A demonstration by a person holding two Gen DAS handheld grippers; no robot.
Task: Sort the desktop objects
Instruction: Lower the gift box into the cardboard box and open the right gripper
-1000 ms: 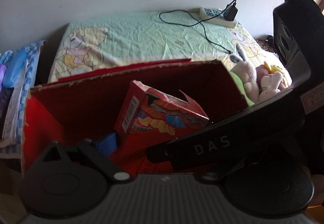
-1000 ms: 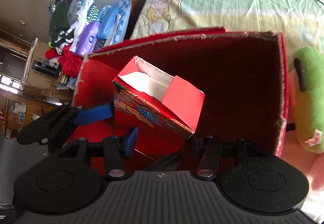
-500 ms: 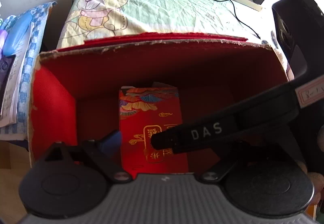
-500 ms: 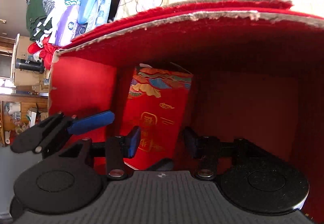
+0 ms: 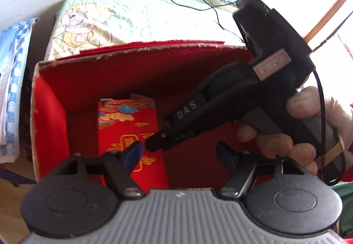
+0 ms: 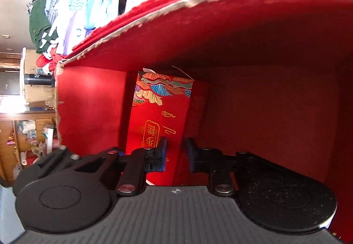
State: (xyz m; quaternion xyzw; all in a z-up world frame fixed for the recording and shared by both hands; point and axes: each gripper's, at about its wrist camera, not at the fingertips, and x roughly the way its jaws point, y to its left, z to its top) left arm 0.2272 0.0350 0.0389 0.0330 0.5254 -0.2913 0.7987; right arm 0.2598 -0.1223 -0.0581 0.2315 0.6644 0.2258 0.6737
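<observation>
Carton (image 6: 158, 116) flat in red box (image 6: 88, 107), below both hand-held grippers, left (image 5: 181, 151) spread, right (image 6: 175, 151) narrowly parted, empty.

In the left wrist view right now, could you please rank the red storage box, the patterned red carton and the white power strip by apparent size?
1. red storage box, the largest by far.
2. patterned red carton, lying flat inside it.
3. white power strip, smallest, though it lies farthest from the camera, so its true size is unsure.
</observation>
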